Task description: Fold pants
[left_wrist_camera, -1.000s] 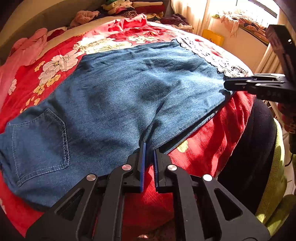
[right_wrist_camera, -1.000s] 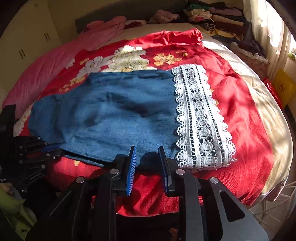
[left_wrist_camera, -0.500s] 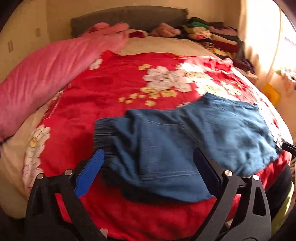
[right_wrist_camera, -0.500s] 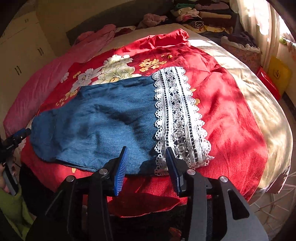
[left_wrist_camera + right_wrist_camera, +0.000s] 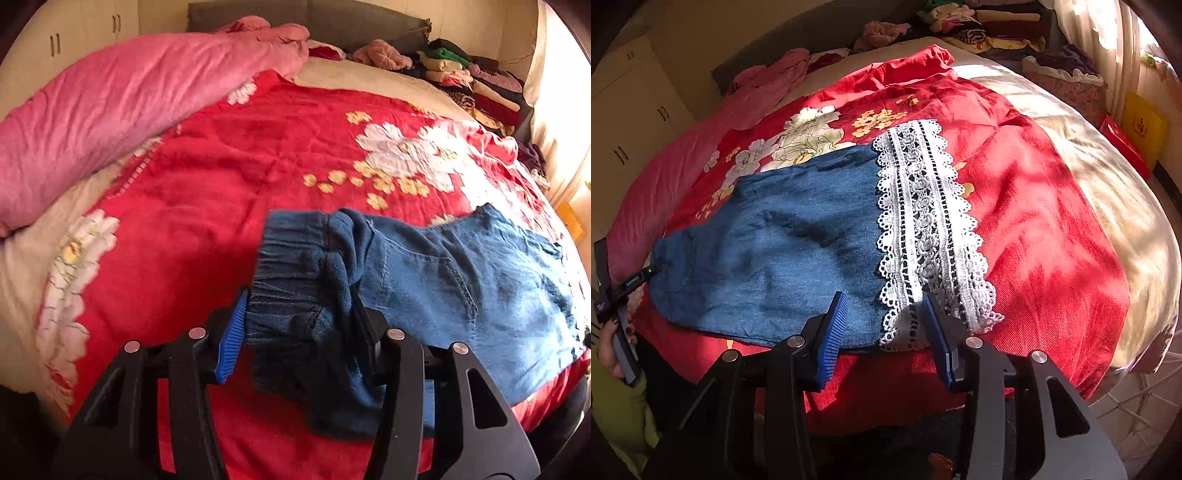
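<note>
Sunlight fell across the bed [image 5: 1108, 206] and its red floral blanket [image 5: 229, 177], where the pants [image 5: 783, 254] lay along the near edge, their lace hem [image 5: 923, 229] toward the near right corner.

My left gripper [image 5: 299, 325] was closing around the bunched elastic waistband [image 5: 291, 280], with denim filling the gap between its jaws. My right gripper [image 5: 882, 325] stood partly open astride the hem's near edge, gripping nothing as far as I could tell.

I judged the thick, gathered waistband the main risk: a bite on only the top layer would let the layers underneath sag out of the fold. Snagging the open lace on the right gripper's ribbed pads looked possible too.
</note>
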Action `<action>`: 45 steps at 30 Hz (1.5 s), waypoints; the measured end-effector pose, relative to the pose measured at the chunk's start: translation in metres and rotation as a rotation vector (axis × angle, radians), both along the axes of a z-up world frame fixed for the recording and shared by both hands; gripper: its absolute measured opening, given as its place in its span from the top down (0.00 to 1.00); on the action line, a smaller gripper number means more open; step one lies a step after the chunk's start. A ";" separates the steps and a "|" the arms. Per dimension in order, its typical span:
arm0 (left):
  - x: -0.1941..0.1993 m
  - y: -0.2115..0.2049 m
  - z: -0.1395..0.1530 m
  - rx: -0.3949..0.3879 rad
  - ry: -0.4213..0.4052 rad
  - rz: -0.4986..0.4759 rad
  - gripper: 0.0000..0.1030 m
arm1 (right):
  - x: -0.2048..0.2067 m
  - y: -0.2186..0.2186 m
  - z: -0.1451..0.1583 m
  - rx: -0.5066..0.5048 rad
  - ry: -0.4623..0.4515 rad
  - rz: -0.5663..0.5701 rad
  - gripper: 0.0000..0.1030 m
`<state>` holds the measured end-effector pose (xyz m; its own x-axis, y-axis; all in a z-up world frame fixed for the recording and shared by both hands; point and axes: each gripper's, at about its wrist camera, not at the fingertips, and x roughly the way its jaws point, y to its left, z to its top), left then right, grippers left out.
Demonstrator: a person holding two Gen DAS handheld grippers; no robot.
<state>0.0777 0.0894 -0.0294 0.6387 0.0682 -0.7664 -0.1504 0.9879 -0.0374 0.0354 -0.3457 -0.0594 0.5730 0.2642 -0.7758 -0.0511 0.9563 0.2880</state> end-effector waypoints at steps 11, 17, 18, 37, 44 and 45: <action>-0.011 -0.001 0.021 0.073 -0.048 0.019 0.33 | -0.001 0.005 0.001 -0.008 -0.011 0.015 0.53; -0.024 -0.043 0.051 0.050 -0.138 -0.129 0.20 | -0.005 0.026 0.023 0.001 -0.099 0.095 0.44; -0.024 -0.057 0.050 0.050 -0.139 -0.176 0.20 | -0.004 0.031 0.023 -0.004 -0.098 0.106 0.44; -0.016 -0.128 -0.032 0.060 0.109 -0.431 0.16 | 0.005 0.057 -0.010 -0.017 0.004 0.172 0.34; 0.009 -0.121 0.009 0.030 0.026 -0.400 0.16 | 0.029 0.010 0.035 -0.033 -0.124 0.053 0.29; 0.016 -0.120 0.012 0.023 0.026 -0.391 0.16 | 0.036 0.002 0.037 -0.031 -0.129 0.035 0.29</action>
<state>0.0940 -0.0310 -0.0173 0.6002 -0.1594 -0.7838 0.2372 0.9713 -0.0159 0.0712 -0.3433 -0.0225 0.6598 0.2624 -0.7041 -0.1190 0.9617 0.2469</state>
